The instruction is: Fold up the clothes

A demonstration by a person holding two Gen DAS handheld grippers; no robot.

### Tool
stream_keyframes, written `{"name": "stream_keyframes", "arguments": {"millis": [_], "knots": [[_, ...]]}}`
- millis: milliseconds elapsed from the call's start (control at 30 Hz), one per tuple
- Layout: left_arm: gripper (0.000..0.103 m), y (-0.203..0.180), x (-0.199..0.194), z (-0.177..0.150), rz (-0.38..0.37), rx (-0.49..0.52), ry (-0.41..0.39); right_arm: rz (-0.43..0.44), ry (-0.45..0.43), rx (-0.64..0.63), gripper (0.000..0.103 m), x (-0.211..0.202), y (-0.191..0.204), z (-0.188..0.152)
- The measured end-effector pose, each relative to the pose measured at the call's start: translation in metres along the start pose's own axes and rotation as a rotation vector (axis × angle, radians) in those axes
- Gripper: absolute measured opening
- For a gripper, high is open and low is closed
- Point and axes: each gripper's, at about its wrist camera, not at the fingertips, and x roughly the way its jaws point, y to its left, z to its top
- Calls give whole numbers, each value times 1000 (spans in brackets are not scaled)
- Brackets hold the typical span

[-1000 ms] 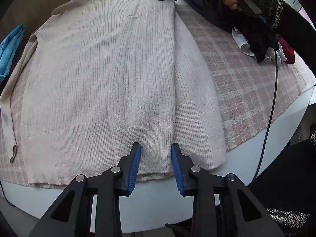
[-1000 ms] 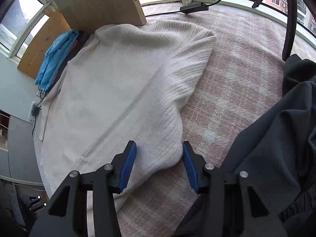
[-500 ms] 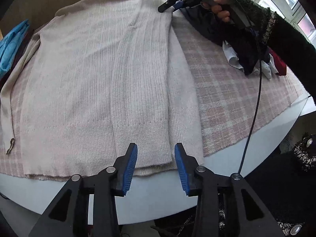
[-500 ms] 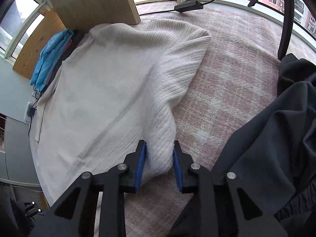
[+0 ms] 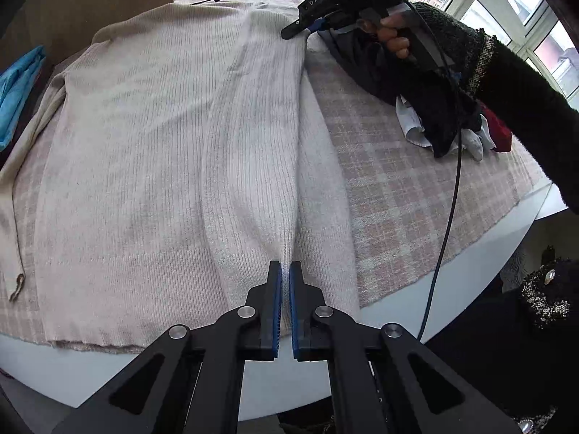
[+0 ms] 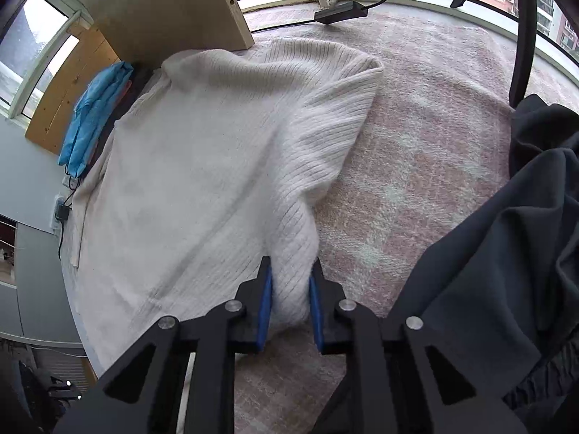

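Sweater (image 5: 152, 152) fabric lay spread across most of the table (image 5: 108, 369), on a pink checked cloth (image 5: 398, 181) that covered the top. The hem ran along the near edge of the table, and the shoulders reached toward the far edge by the window. One sleeve (image 5: 249, 166) was folded over the body and lay lengthwise down it.

I had the left gripper (image 5: 285, 271) pressed together at the near edge, its blue pads (image 5: 278, 303) pinching a thin ridge of the sweater where the sleeve's cuff met the hem. The knit rose in a small peak into the pads.

My right gripper (image 6: 288, 271) was at the far end of the sweater, near the shoulder. Its jaws were closing, with a thick bunch of the ribbed knit between them, and both pads (image 6: 265, 311) pressed against the fabric. In the left view I could see the hand (image 5: 394, 32) holding that gripper, with a dark sleeve behind it and a cable (image 5: 448, 217) hanging down over the right edge of the table.

A heap of dark clothes (image 6: 506, 253) sat on the cloth toward the right side of the table, just beside my right gripper. A blue garment (image 6: 94, 115) lay at the far left edge, next to a wooden board (image 6: 155, 3) leaning by the window.
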Motion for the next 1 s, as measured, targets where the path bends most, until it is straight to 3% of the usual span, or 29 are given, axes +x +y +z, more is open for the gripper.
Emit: {"name": "stream_keyframes", "arguments": {"millis": [133, 167, 267, 300, 367, 467, 633, 700, 733, 767, 800, 833, 867, 1000], "knots": [[9, -16, 21, -9, 0, 37, 49, -9, 2, 4, 17, 2, -4, 0], [13, -18, 33, -10, 37, 38, 67, -17, 8, 6, 17, 4, -6, -1], [34, -18, 46, -10, 120, 9, 94, -18, -2, -20, 21, 3, -4, -3], [36, -19, 40, -10, 116, 3, 80, -11, 5, -19, 26, 2, -4, -4], [53, -31, 31, -9, 123, 42, 45, 26, -8, 11, 32, -3, -10, -7], [66, -51, 35, -9, 131, 124, 32, 105, -31, 52, 34, -7, -19, -12], [65, -55, 68, -8, 167, 193, 95, 73, -52, 32, 33, -3, -15, -17], [54, -52, 67, -8, 171, 209, 68, 66, -50, 33, 17, -1, -11, -17], [35, -45, 64, -5, 156, 184, 65, 75, -48, 44, 17, 0, -11, -15], [17, -36, 60, -2, 135, 150, 65, 86, -48, 56, 16, 1, -11, -14], [13, -23, 56, 2, 53, 83, 71, 97, -48, 69, 15, 1, -12, -13], [13, -7, 51, 7, -44, 5, 69, 108, -45, 89, 15, 1, -12, -11], [13, 7, 46, 8, -90, -46, 62, 121, -42, 114, 14, 0, -15, -11], [13, 41, 24, 7, -178, -135, 11, 172, -54, 201, 14, -7, -17, -8]]}}
